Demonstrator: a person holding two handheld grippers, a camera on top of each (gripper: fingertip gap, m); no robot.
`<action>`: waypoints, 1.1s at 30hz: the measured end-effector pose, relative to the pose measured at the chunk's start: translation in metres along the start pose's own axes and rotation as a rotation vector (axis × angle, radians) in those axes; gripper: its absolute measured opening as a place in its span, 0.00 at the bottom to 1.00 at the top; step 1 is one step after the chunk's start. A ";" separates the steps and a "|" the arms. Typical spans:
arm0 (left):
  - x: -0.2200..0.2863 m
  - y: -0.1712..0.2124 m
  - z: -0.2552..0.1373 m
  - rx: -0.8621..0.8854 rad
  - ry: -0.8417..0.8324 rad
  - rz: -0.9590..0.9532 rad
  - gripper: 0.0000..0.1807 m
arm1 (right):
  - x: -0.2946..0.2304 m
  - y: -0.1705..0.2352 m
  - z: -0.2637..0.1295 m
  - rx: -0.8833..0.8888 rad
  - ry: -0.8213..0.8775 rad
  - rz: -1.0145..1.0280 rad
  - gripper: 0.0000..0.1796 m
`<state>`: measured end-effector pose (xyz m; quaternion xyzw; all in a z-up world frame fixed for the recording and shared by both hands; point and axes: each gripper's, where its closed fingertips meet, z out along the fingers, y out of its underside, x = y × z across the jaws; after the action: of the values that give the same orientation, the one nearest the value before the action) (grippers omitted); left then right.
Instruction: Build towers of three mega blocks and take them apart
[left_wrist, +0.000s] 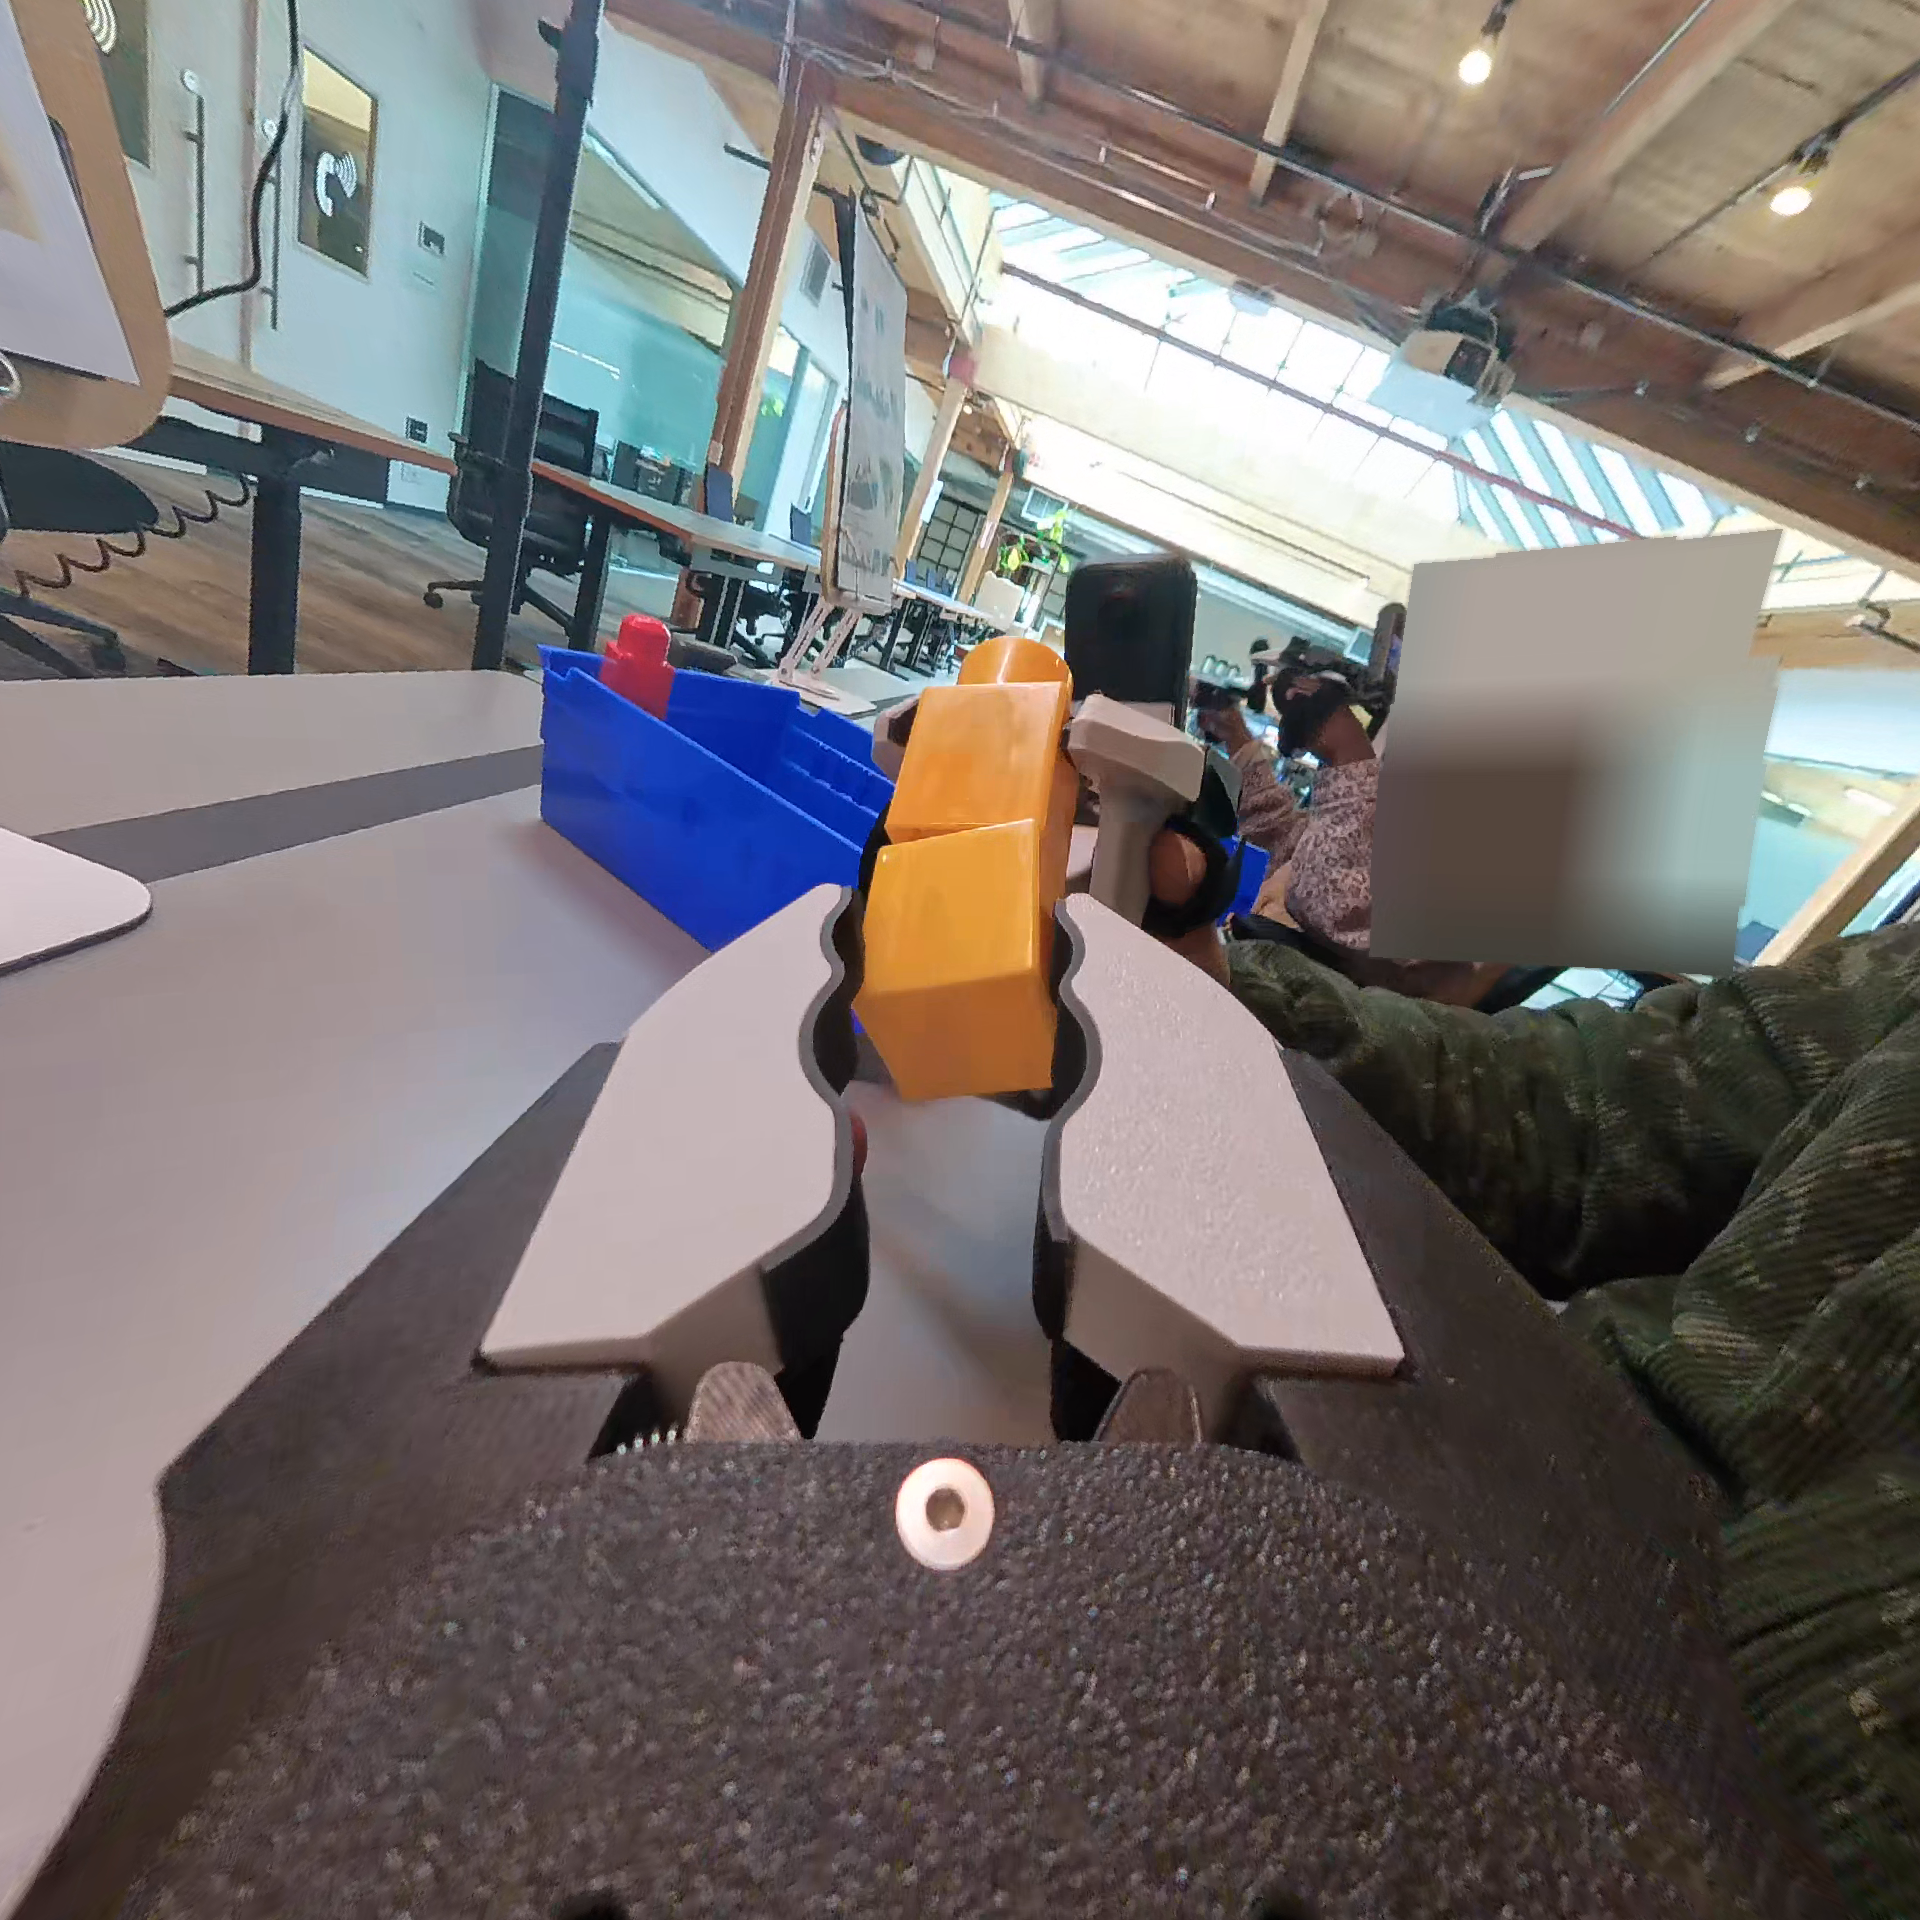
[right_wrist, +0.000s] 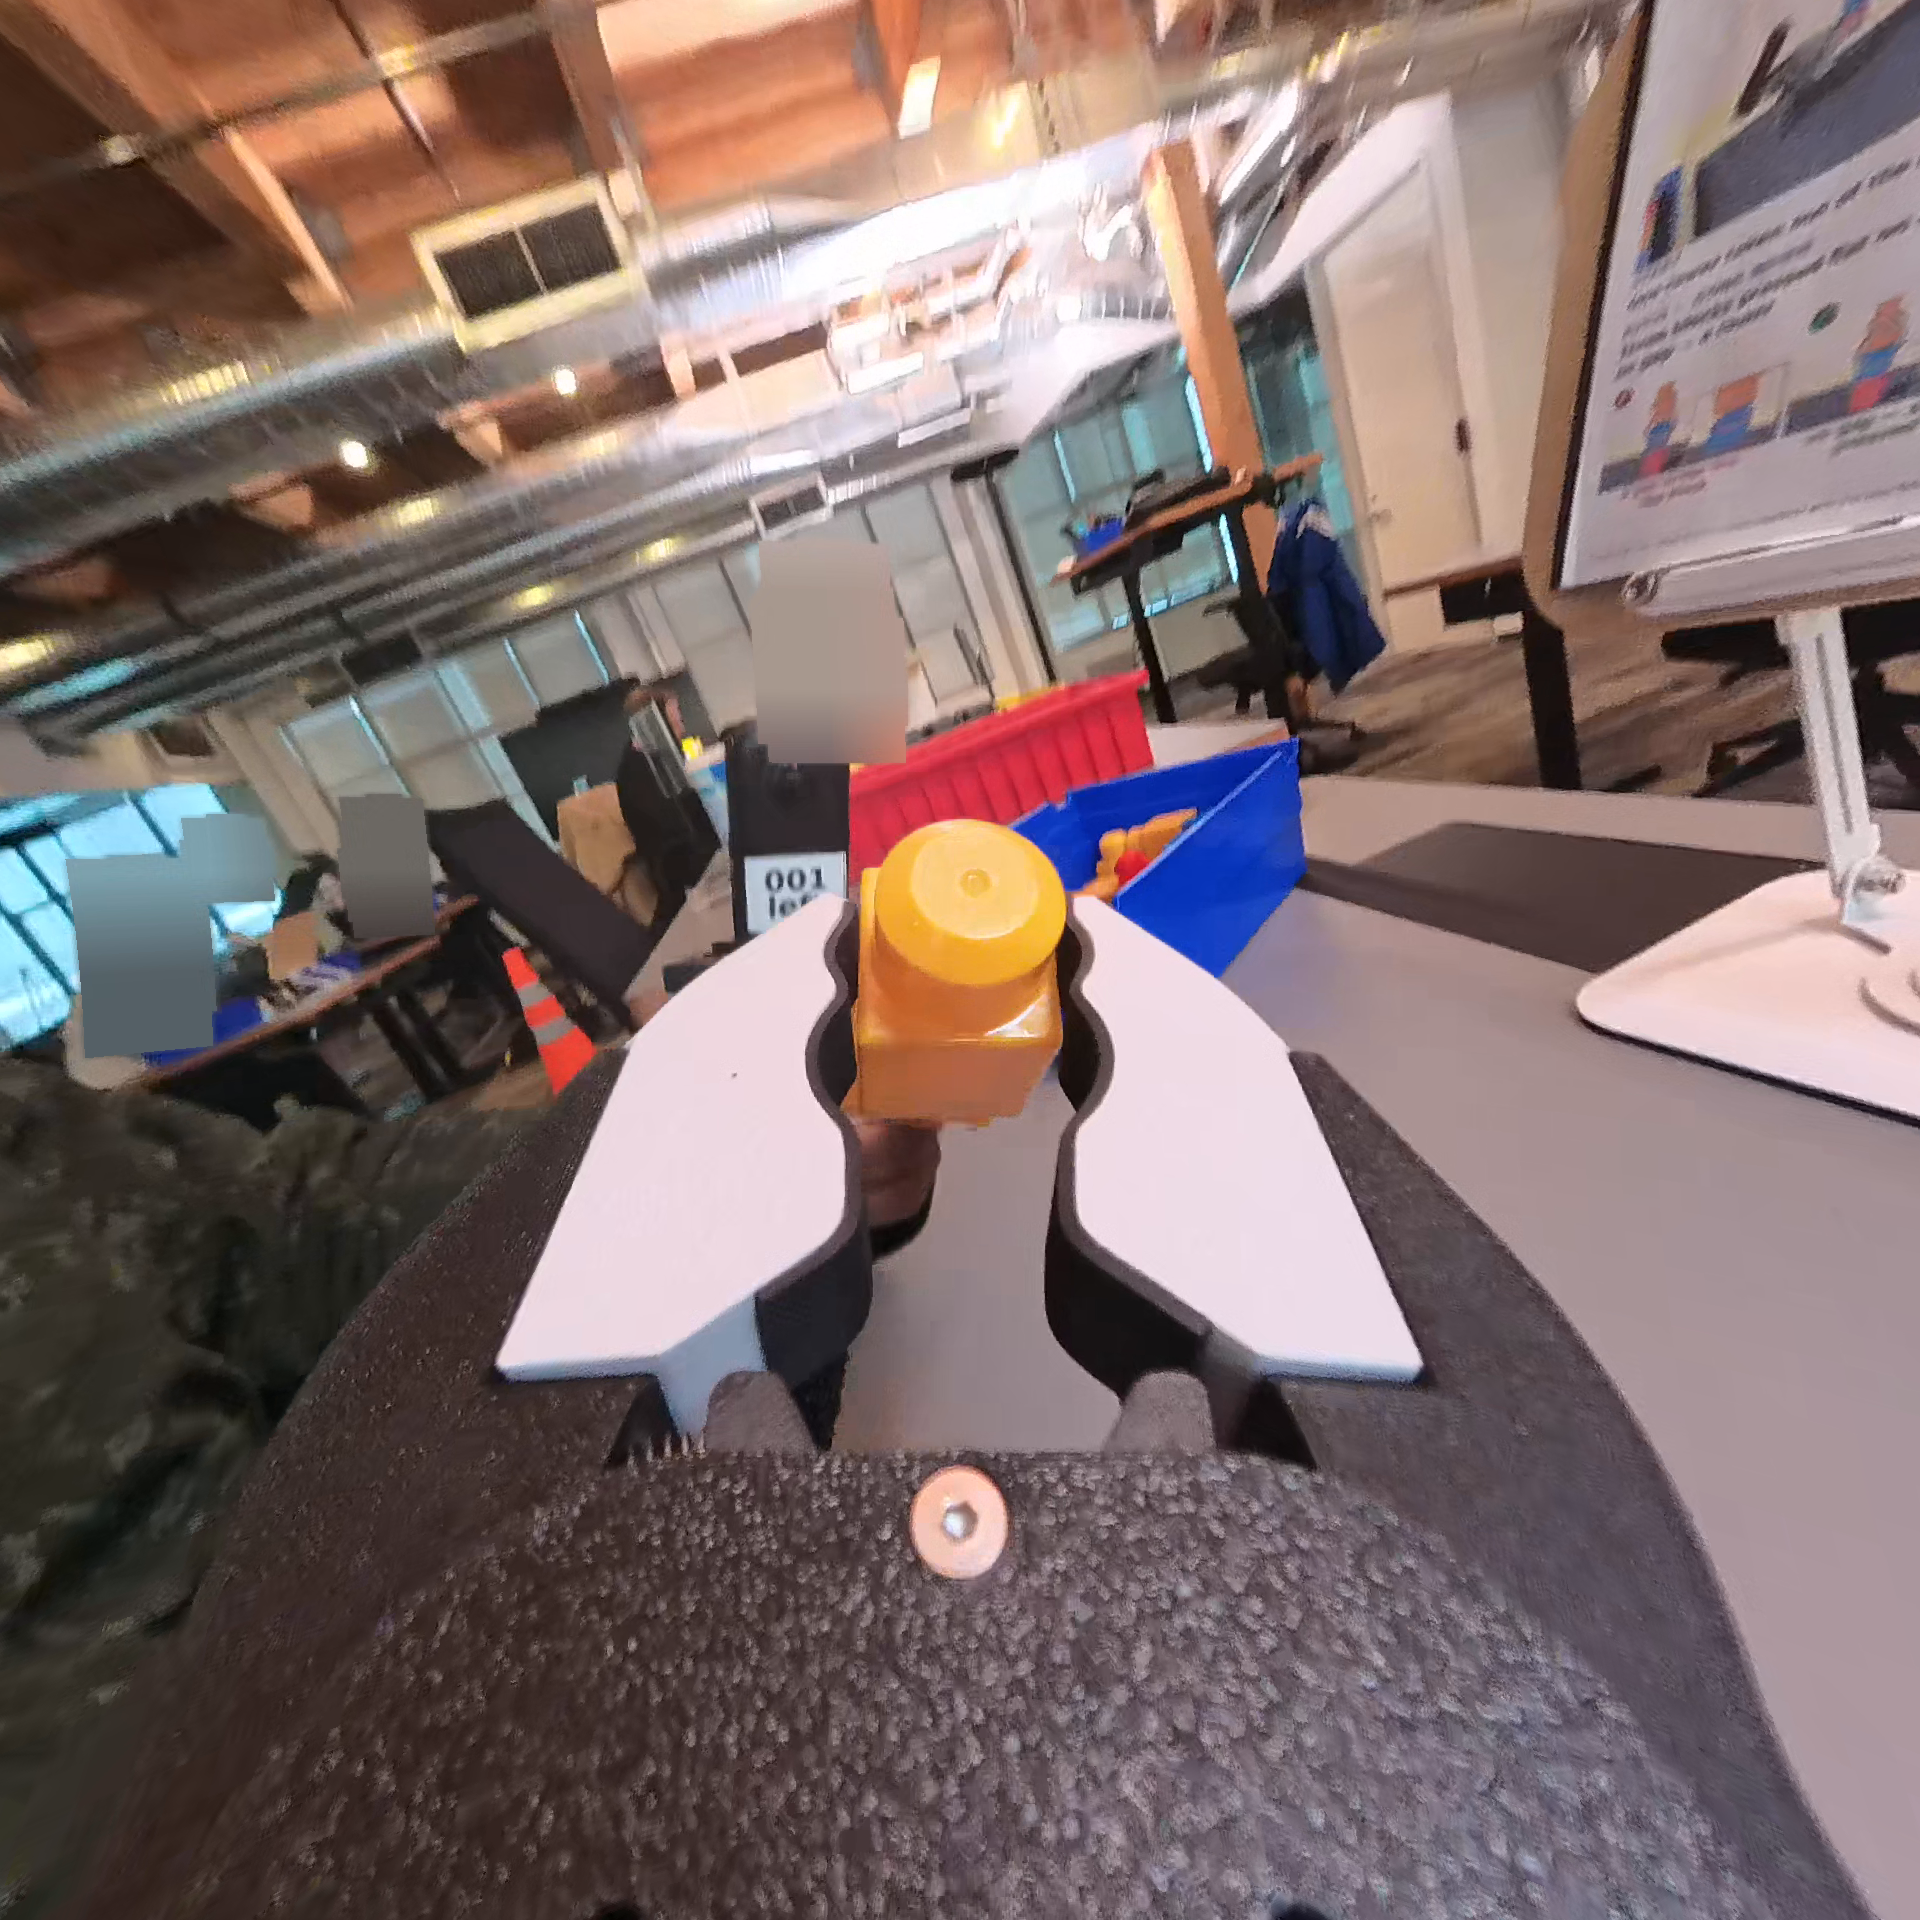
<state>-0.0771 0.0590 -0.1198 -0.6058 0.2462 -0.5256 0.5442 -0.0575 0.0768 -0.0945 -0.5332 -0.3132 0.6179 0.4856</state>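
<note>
my left claw (left_wrist: 951, 997) is closed on the lower yellow block (left_wrist: 956, 961), both fingers pressed to its sides. my right claw (right_wrist: 961, 1003) grips the upper yellow block (right_wrist: 951, 987), its round stud facing the camera. the 2 blocks meet at a tilt, held in the air above the grey bench (left_wrist: 312, 1018). beyond them a blue bin (left_wrist: 686, 800) sits on the bench with a red block (left_wrist: 639, 660) inside.

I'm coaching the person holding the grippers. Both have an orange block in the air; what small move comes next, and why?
Probably straighten and press together, or pull apart: the lower block in the left gripper sits skewed under the upper block held by the right gripper. Which phase this is, I cannot tell.
</note>
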 end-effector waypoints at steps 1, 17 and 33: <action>0.000 -0.001 0.000 0.010 -0.003 -0.007 0.19 | 0.000 -0.001 0.000 0.023 0.004 0.005 0.20; 0.038 -0.036 0.012 0.150 -0.006 0.195 0.00 | -0.022 -0.033 -0.003 0.334 -0.074 0.259 0.20; -0.028 0.065 -0.012 -0.477 -0.128 0.347 0.32 | 0.004 -0.018 -0.007 0.103 -0.010 0.135 0.20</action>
<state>-0.0799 0.0598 -0.1911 -0.6974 0.4274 -0.3129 0.4827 -0.0457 0.0854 -0.0813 -0.5243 -0.2467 0.6670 0.4683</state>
